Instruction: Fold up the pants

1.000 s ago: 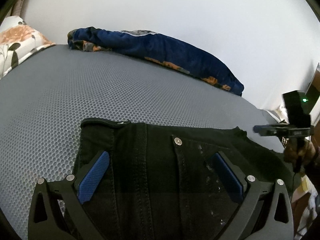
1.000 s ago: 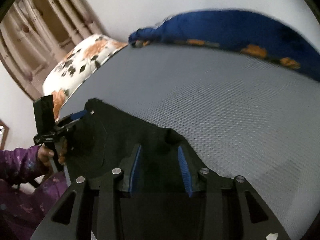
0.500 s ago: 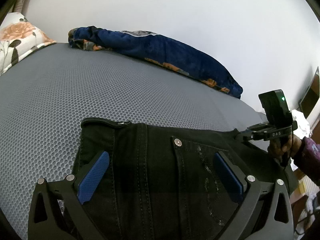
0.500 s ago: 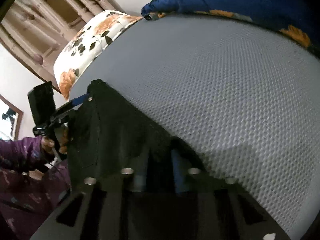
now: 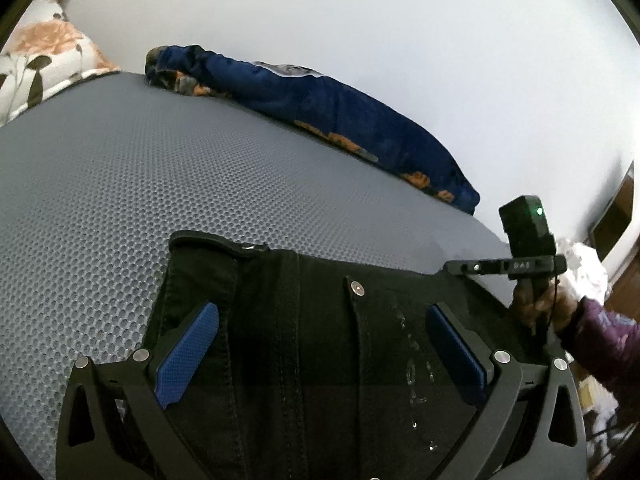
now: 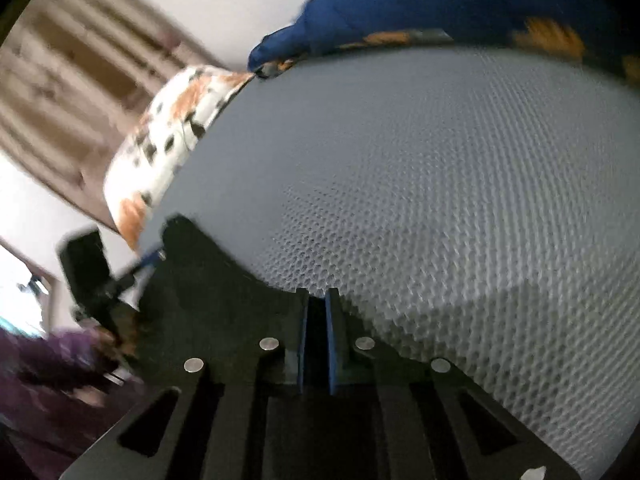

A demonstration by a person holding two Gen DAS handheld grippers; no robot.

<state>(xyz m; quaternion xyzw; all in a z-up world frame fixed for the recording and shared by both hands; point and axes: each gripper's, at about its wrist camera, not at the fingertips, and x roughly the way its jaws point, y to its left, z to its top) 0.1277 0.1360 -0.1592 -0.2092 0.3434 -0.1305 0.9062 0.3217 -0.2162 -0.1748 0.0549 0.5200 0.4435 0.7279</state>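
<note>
Grey mesh bed (image 5: 200, 208) bearing black pants (image 5: 320, 320), blue blanket (image 5: 340, 120), floral pillow (image 5: 44, 60).

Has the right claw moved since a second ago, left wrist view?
Yes. The right claw has dropped and come in onto the black pants corner, judged against the blue blanket; its jaws have just been closing.

Both views are lit softly and evenly, as by diffuse daylight; no hard glare is seen. In the left wrist view the picture is sharp; the mesh of the grey mattress (image 5: 168, 184) is resolved clearly, while the black pants (image 5: 320, 320) are rendered so dark that little beyond stitching is made out. In the right wrist view motion blur is spread over everything, strongest at the curtain (image 6: 72, 72) and the blue blanket (image 6: 440, 0); a soft shadow is cast on the mattress at lower right; a window at far left is blown out. Both frames are bent by fisheye distortion and darkened at the corners.
</note>
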